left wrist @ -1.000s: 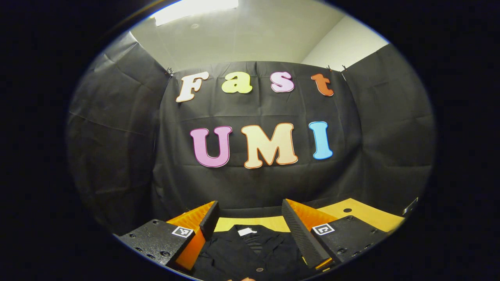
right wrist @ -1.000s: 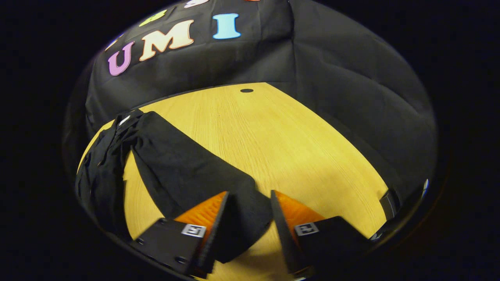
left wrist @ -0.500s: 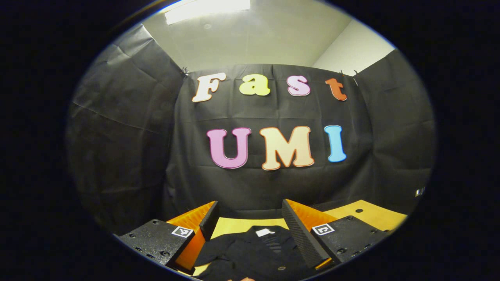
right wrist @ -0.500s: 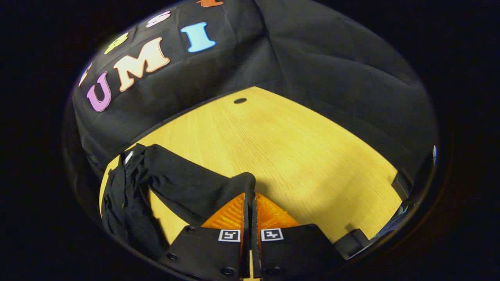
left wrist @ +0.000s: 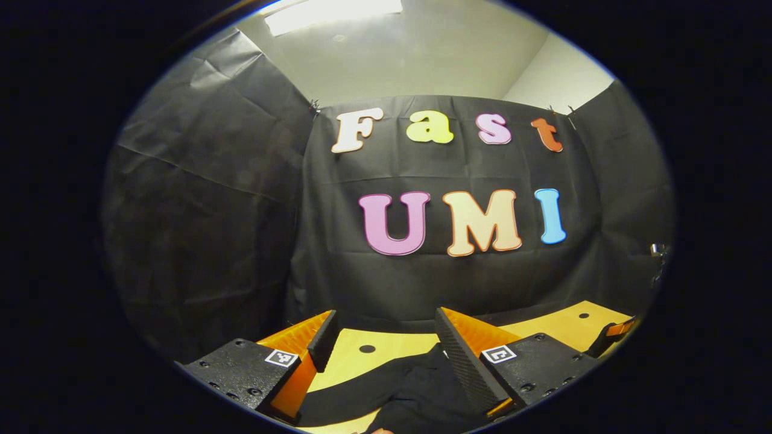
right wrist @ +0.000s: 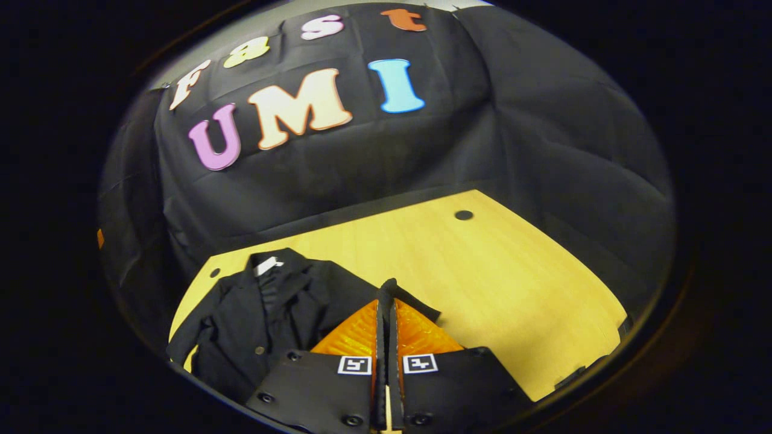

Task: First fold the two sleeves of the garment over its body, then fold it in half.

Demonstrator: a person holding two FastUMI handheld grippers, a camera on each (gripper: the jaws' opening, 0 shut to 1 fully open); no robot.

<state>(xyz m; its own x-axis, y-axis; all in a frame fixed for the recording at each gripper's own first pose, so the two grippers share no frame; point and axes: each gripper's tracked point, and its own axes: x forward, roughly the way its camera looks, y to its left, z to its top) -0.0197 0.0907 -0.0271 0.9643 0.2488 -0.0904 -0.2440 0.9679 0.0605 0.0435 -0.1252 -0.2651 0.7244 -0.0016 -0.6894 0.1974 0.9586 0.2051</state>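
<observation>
Your right hand-held gripper (right wrist: 386,301) has pinched one sleeve (right wrist: 398,292) of the black jacket (right wrist: 265,313); your left hand-held gripper (left wrist: 383,346) holds nothing.

In the right gripper view the jacket lies at the lower left of the frame on the yellow bench (right wrist: 482,277), collar and white tag toward the far wall, front open; your fingers meet on the sleeve's dark cloth. In the left gripper view your fingers stand wide apart, with dark cloth on the bench (left wrist: 567,325) at the bottom of the frame.

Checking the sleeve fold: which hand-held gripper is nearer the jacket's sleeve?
Right: shut on the sleeve. Left: open, above dark cloth of the jacket.
</observation>
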